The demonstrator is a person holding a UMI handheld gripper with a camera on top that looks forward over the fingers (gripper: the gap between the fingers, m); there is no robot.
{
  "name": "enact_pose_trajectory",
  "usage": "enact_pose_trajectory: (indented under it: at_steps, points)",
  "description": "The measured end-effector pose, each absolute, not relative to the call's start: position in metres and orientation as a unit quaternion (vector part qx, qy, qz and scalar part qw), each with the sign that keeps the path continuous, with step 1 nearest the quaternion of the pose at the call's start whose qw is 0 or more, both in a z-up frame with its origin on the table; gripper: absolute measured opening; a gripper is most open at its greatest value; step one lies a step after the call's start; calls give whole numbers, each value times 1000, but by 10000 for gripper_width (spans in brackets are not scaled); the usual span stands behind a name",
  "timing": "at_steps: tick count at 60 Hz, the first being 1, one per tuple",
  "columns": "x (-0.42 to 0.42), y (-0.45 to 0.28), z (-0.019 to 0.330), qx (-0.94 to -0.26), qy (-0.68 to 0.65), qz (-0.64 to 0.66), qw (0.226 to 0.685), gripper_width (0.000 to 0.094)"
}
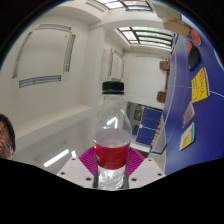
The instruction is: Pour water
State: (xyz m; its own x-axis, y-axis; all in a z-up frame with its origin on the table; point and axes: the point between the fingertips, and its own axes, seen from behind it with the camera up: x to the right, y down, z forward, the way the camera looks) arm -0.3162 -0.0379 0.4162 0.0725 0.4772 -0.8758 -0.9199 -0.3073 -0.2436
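Standing upright between the gripper [112, 166] fingers, found a clear plastic bottle [112, 135] with a white cap, holding red liquid in its lower part. Pink pads [88, 158] seen at either side of bottle base, appearing pressed against it. Bottle raised, with ceiling light panels [150, 37] above and white wall [45, 60] behind. Beyond, to one side: blue board [195, 80] carrying yellow notes. Part of a person's head noted at opposite side.
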Motion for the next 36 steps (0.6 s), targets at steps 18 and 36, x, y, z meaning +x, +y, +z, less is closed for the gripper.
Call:
enact_pose_trajectory:
  at_steps: [18, 36]
  points:
    - [-103, 18, 315, -260, 451, 774, 361, 338]
    - [-76, 31, 257, -234, 501, 777, 301, 336]
